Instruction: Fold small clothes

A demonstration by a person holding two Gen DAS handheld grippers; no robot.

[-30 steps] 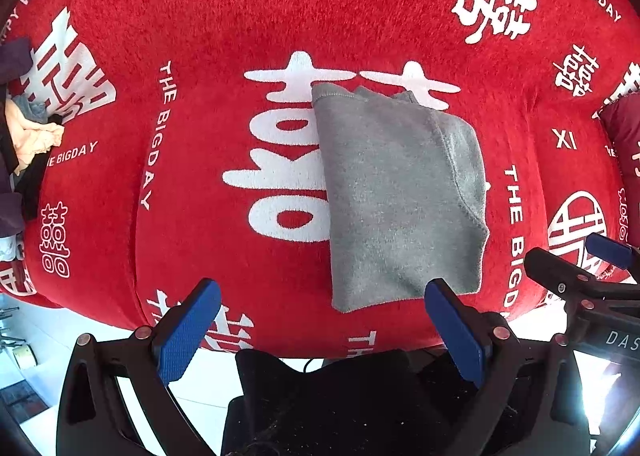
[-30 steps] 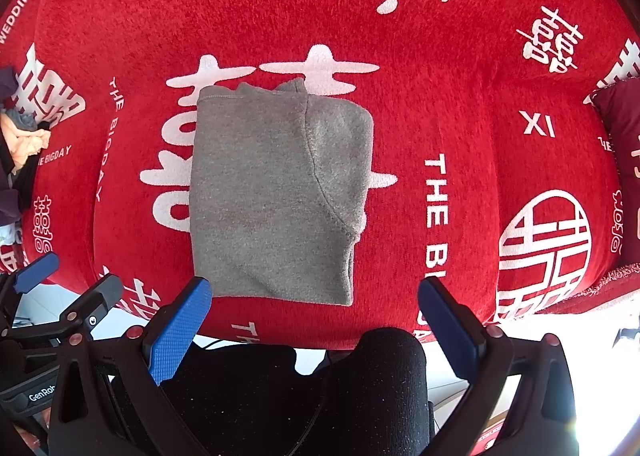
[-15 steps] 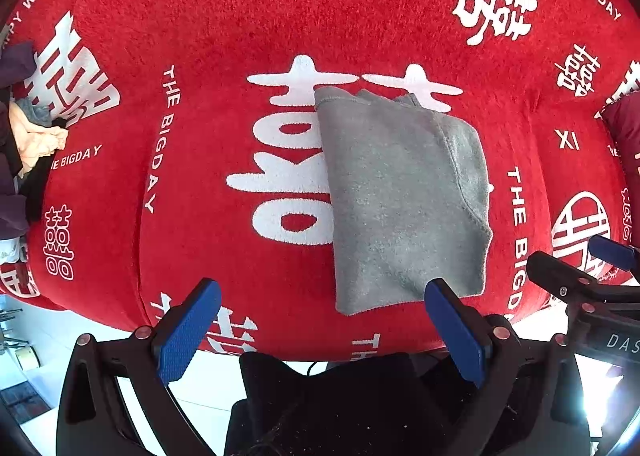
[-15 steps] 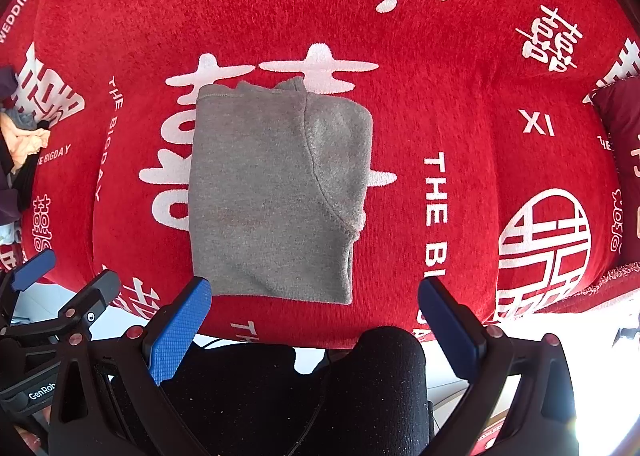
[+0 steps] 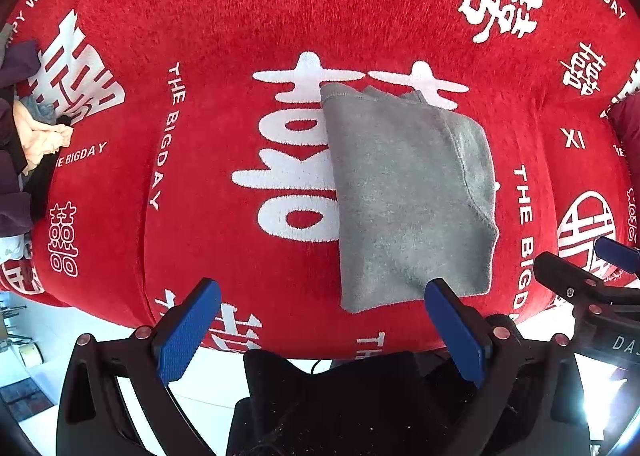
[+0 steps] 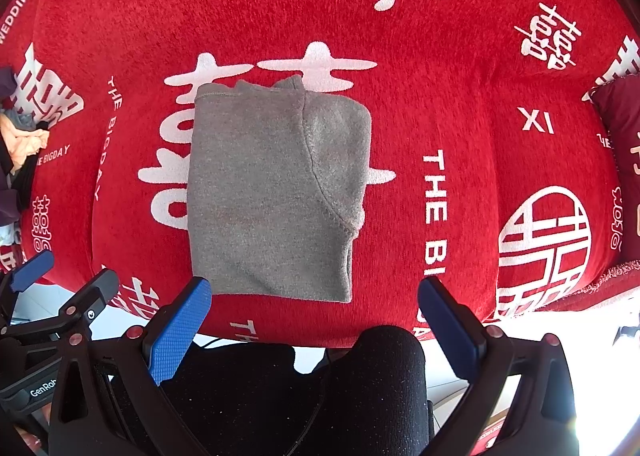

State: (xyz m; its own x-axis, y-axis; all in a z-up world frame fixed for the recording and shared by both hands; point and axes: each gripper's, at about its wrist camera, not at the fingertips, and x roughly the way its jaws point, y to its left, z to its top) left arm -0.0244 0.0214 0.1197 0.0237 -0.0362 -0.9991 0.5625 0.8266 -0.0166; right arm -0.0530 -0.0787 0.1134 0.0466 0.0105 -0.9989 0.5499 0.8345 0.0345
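A grey fleece garment (image 5: 404,195) (image 6: 272,191) lies folded into a compact rectangle on the red cover, its near edge close to the front of the seat. My left gripper (image 5: 320,332) hovers open just in front of that near edge, nothing between its blue pads (image 5: 188,332). My right gripper (image 6: 312,330) is also open and empty, held just short of the garment's near edge. Each gripper shows at the other view's side: the right gripper (image 5: 592,276) and the left gripper (image 6: 52,288).
The red cover (image 5: 224,55) with white lettering spans a cushioned seat. A heap of other clothes (image 5: 28,143) sits at the far left. A dark red cushion (image 6: 620,127) lies at the right edge. White floor (image 5: 36,332) and a person's dark trousers (image 6: 372,384) are below.
Both grippers have drifted very slightly; the garment sits a touch farther right and lower in the left wrist view. Nothing was grasped or released.
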